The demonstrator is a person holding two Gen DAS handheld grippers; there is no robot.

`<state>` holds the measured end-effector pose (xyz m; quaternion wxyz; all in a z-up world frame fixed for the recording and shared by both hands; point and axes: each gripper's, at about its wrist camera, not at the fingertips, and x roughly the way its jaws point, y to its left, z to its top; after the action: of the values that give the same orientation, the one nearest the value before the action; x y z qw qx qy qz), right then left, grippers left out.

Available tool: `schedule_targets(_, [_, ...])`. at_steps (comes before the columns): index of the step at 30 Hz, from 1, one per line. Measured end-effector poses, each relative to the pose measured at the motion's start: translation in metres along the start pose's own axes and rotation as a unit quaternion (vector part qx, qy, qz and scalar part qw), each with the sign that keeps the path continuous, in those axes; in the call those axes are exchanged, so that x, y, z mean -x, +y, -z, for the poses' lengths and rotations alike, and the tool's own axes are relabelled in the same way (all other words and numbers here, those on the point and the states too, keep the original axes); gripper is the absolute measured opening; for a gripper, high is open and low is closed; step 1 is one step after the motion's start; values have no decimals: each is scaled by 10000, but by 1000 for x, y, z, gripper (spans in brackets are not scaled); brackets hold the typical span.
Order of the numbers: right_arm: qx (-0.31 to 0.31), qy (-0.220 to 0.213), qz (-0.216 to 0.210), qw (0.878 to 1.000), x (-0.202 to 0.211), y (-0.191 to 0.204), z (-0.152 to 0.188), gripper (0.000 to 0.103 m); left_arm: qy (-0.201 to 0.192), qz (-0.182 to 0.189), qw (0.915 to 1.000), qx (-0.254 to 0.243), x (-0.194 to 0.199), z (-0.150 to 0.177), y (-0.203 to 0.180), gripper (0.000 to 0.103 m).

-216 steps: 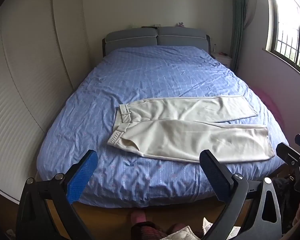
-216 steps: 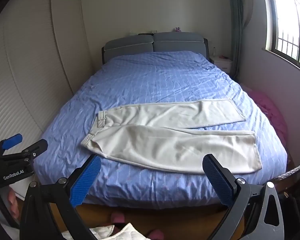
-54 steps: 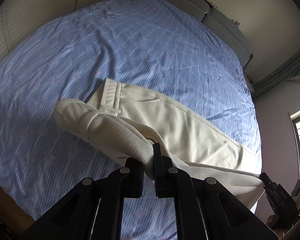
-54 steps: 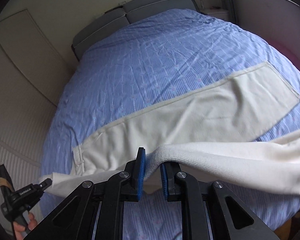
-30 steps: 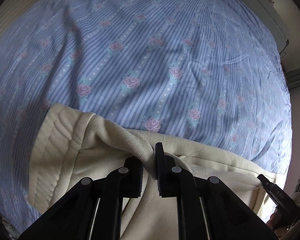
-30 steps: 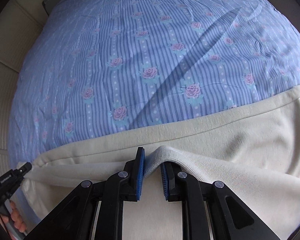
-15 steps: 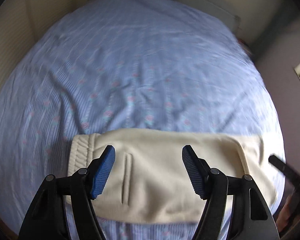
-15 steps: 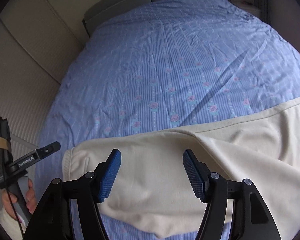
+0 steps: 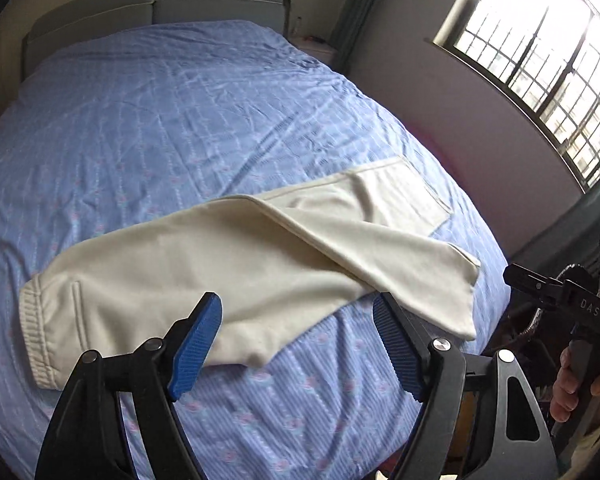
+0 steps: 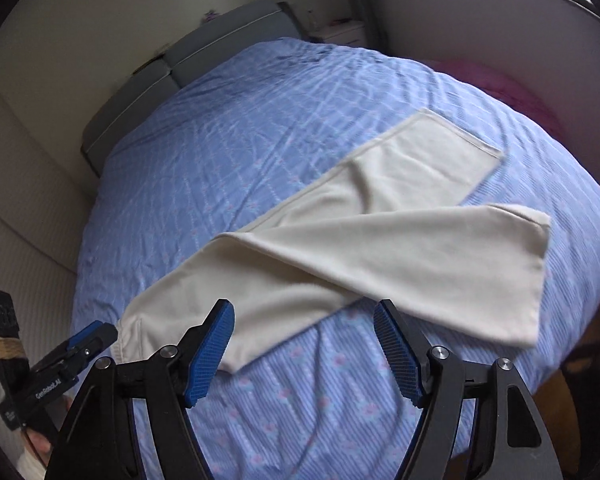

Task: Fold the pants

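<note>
While the left wrist view looked down, one pair of cream pants [image 9: 204,264] lay across the frame's middle on one blue bed [image 9: 180,112], its two legs crossing toward the right. The left gripper [image 9: 298,344] hovered at the bottom, jaws opening, nothing between them. At the right edge, a hand [image 9: 572,376] and the right gripper were partly cut off.

From the right wrist view, the pants [image 10: 340,256] ran lower left to upper right; the waistband was hidden behind the right gripper [image 10: 304,348], whose jaws were opening, empty. One headboard [image 10: 172,64] sat upper left, blurred.
</note>
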<state>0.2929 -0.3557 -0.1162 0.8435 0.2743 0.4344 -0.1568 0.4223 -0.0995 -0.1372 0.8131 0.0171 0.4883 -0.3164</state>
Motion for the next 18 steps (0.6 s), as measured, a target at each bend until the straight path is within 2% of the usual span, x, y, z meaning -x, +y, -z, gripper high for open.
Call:
schedule_targets(3, [-496,-23,193,9986,13,-47,13,73,232,253,9994,69,-20,5,-35,78])
schedule_targets(6, [-910,-50,389,9951,19,-93,26,73,456,247,9986,49,-42,13,-68,78])
schedule_targets(9, [-1332,85,421,9902,15,-135,35,73,641,105,9979,-10,-63,21,-95,78])
schedule_targets(12, [-1492,324,464,9872,1,-177,42,73,790,-157,9968,13,-86,24,-115,77])
schedule_targets(15, [-1769,840,309,9801,-23,-218,46,73,981,-415,9942,159,-109,26,-129,77])
schedule_targets(18, [-2044,1129,76,9723,-43,-245,51,73,1135,-578,9916,222,-131,24,-139,77])
